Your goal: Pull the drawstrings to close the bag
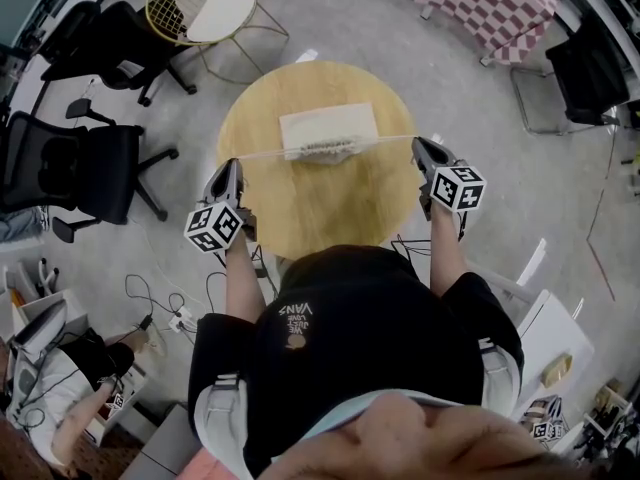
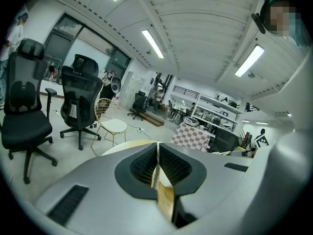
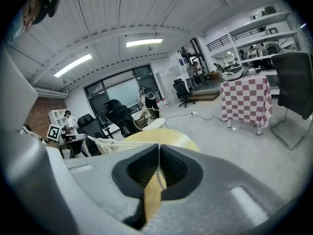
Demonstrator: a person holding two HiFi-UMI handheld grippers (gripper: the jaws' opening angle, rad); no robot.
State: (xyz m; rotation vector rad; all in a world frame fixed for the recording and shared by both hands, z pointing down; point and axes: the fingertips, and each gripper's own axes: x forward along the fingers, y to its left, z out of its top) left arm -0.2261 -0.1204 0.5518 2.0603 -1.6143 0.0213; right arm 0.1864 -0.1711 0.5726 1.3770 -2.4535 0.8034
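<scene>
Bag [image 1: 328, 126] sits midway between left tool [image 1: 236, 164] and right tool [image 1: 419, 144], each clenched on a taut drawstring [image 1: 262, 156] running sideways across the desk [image 1: 300, 218].

A person wears a black short-sleeved T-shirt [image 1: 370, 318] printed in white with "VANS" above a small orange emblem. The left hand-held gripper [image 1: 234, 164] and the right hand-held gripper [image 1: 421, 143] have dark tapering jaws. Close up, their shells are smooth grey around black ribbed pads [image 2: 144, 163]. Each carries a white cube [image 1: 214, 226] bearing black square markers.
</scene>
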